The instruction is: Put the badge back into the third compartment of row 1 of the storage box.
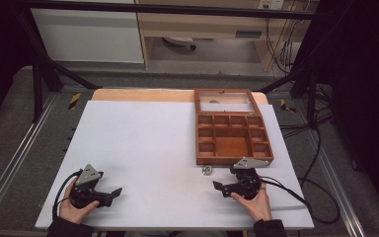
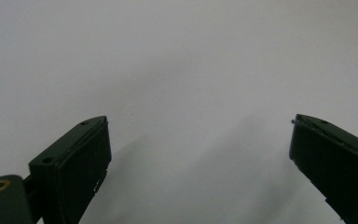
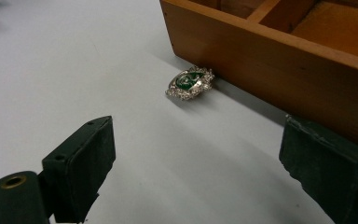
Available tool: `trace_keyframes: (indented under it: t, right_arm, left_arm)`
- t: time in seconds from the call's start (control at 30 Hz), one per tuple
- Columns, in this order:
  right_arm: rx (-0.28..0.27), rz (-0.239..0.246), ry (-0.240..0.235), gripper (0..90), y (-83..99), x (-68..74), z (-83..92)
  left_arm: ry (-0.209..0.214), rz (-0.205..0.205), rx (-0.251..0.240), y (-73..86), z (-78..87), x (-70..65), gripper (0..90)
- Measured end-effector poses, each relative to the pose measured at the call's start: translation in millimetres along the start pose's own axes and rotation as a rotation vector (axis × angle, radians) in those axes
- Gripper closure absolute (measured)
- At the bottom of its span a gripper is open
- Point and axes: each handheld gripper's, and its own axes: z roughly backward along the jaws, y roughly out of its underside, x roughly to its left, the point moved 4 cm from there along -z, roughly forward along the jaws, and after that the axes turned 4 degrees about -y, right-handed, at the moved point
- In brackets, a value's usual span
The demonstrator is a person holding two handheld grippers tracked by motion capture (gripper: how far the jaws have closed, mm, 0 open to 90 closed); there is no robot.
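Note:
A small silver jewel with a green stone (image 3: 189, 83) lies on the white table sheet (image 1: 143, 143), touching the near wall of a wooden compartment box (image 3: 279, 56). In the high view the jewel (image 1: 207, 170) sits just in front of the box (image 1: 232, 159), near its left corner. My right gripper (image 3: 196, 140) points at the jewel from a short way off, jaws open and nothing between them; from above, the right gripper (image 1: 220, 189) sits right of the jewel and nearer the front edge. My left gripper (image 1: 112, 195) rests at the front left, and its open jaws frame bare sheet around the left gripper (image 2: 198, 135).
The box's glass-paned lid (image 1: 225, 101) stands open at the back. Its compartments look empty. Cables (image 1: 296, 195) trail from the right gripper off the table's right side. Black frame posts (image 1: 39, 84) stand beyond the table's far corners.

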Motion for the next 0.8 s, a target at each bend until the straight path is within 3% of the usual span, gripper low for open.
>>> trace_keyframes:
  t: [0.23, 0.67, 0.8]
  right_arm:
    - [0.035, 0.000, -0.002, 19.1, -5.1, 3.3, -13.4]
    - [0.013, -0.033, -0.019, 37.3, -14.7, -1.0, -27.9]
    - [0.026, -0.020, -0.006, 41.9, -16.0, -2.2, -31.9]
  left_arm:
    - [0.000, 0.000, -0.001, -0.2, 0.0, -0.1, 5.0]
    - [-0.001, 0.000, -0.002, -0.3, 0.1, -0.1, 5.1]
    - [-0.002, 0.001, -0.002, -0.2, 0.1, 0.2, 5.2]
